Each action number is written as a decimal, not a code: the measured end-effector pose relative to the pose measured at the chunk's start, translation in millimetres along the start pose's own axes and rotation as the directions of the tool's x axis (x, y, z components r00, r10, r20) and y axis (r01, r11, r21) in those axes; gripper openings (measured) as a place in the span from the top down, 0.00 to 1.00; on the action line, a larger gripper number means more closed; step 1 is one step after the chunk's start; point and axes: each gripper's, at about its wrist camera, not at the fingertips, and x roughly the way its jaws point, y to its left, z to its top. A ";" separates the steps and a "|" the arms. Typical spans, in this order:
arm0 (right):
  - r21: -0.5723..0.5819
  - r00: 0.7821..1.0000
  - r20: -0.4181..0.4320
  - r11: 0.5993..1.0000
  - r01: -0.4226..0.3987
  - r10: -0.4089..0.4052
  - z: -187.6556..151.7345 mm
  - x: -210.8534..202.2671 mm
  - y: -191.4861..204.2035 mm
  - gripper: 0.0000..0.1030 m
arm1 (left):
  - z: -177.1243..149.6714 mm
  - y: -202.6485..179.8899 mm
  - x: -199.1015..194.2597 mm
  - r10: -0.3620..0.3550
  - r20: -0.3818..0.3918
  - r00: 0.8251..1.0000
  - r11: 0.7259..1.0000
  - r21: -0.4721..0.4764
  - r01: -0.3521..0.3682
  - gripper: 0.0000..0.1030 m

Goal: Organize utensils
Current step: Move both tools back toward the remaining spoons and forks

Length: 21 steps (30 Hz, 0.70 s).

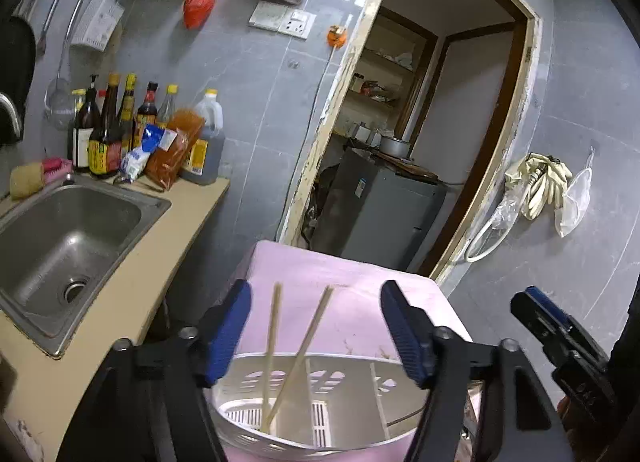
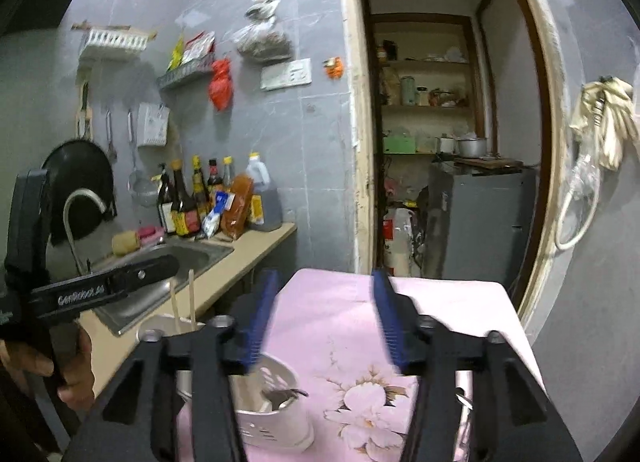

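A white slotted utensil holder stands on a pink flowered tablecloth. Two wooden chopsticks stand in it, leaning apart. My left gripper is open and empty, just above the holder's rim. In the right wrist view the holder sits at the table's left edge with chopsticks sticking up and a metal spoon inside. My right gripper is open and empty above the tablecloth, right of the holder. The left gripper's body shows at the left.
A steel sink is set in a beige counter on the left, with sauce bottles behind it. A doorway opens beyond the table onto a grey cabinet. Gloves hang on the right wall.
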 end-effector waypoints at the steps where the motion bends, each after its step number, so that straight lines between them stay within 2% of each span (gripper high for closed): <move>1: 0.012 1.000 0.012 1.000 0.009 -0.009 1.2 -5.3 -6.3 0.38 | 1.0 -4.1 -2.2 0.002 0.007 1.000 1.000 0.008 -0.002 0.21; 2: 0.021 1.000 0.021 1.000 0.019 -0.019 2.8 -9.7 -12.1 0.31 | 1.6 -11.9 -6.4 0.008 0.022 1.000 1.000 0.020 -0.008 0.14; 3: 0.028 0.999 0.030 0.999 0.028 -0.028 5.2 -13.5 -17.3 0.27 | 2.4 -18.4 -9.6 0.013 0.035 0.999 1.000 0.028 -0.014 0.12; 5: 0.039 0.997 0.050 0.998 0.051 -0.053 7.9 -23.2 -29.3 0.13 | 2.1 -31.5 -15.6 0.019 0.062 0.998 0.999 0.039 -0.022 0.04; 8: 0.045 0.992 0.084 0.995 0.086 -0.090 12.1 -38.7 -48.5 0.06 | -0.7 -52.3 -21.9 0.046 0.100 0.994 0.997 0.054 -0.051 0.01; 13: 0.033 0.986 0.102 0.991 0.127 -0.130 12.6 -57.7 -79.5 0.02 | -11.2 -86.1 -25.7 0.077 0.133 0.988 0.990 0.103 -0.092 0.01; 21: 0.037 0.984 0.075 0.986 0.161 -0.164 6.5 -78.6 -135.8 0.02 | -36.3 -144.6 -17.0 0.076 0.136 0.988 0.986 0.134 -0.095 0.00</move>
